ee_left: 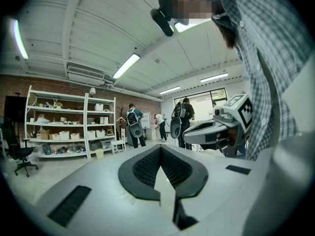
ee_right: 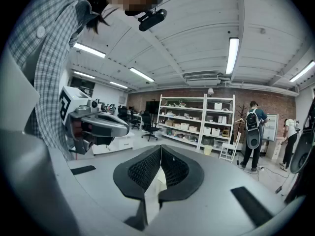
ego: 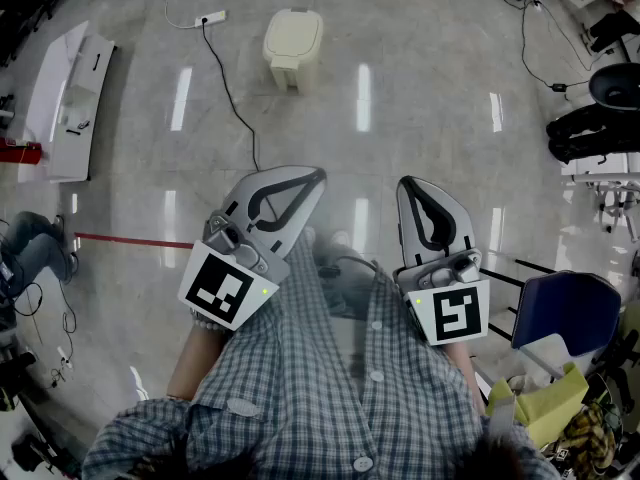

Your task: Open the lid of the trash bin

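The cream trash bin [ego: 292, 46] stands on the grey floor far ahead of me in the head view, its lid down. Both grippers are held close to my body, well short of the bin. The left gripper [ego: 318, 175] points up and to the right, its jaws meeting at the tips with nothing between them. The right gripper [ego: 408, 183] is shut and empty too. In the left gripper view its own gripper [ee_left: 161, 147] faces the room rather than the bin, and the same holds for the right gripper [ee_right: 160, 146] in its view.
A black cable [ego: 228, 88] runs from a power strip [ego: 210, 18] across the floor left of the bin. A white panel [ego: 70, 98] lies at far left, and a red floor line [ego: 130, 240] at left. At right stand a blue chair [ego: 565, 313] and black equipment [ego: 600, 128]. Shelves [ee_right: 197, 119] and people [ee_left: 134, 124] show behind.
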